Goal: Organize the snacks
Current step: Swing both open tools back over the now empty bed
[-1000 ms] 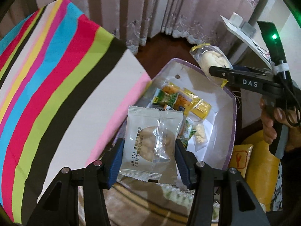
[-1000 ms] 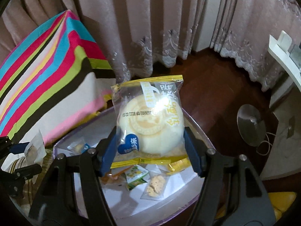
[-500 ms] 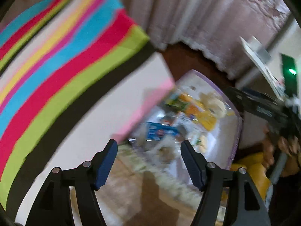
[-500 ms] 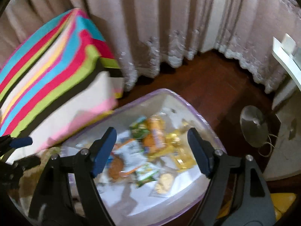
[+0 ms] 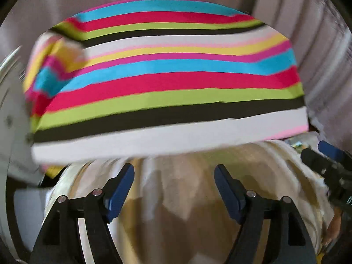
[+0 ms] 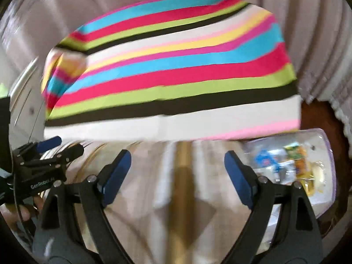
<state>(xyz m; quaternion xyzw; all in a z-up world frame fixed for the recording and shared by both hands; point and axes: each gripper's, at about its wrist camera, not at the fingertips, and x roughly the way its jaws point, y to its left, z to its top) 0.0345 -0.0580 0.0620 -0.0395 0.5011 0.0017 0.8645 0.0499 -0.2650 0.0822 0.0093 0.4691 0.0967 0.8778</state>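
Both the left tongs and right tongs are spreading, pinching nothing, hovering over glossy cream fabric beside a striped cushion; crinkly snack packets are filling a lilac-rimmed tray.

Soft, even indoor light fills both fisheye views, which smear with motion blur. The striped cushion curves under lens distortion, black vignette rings the corners, and snack packets at right dissolve into unreadable colour patches.
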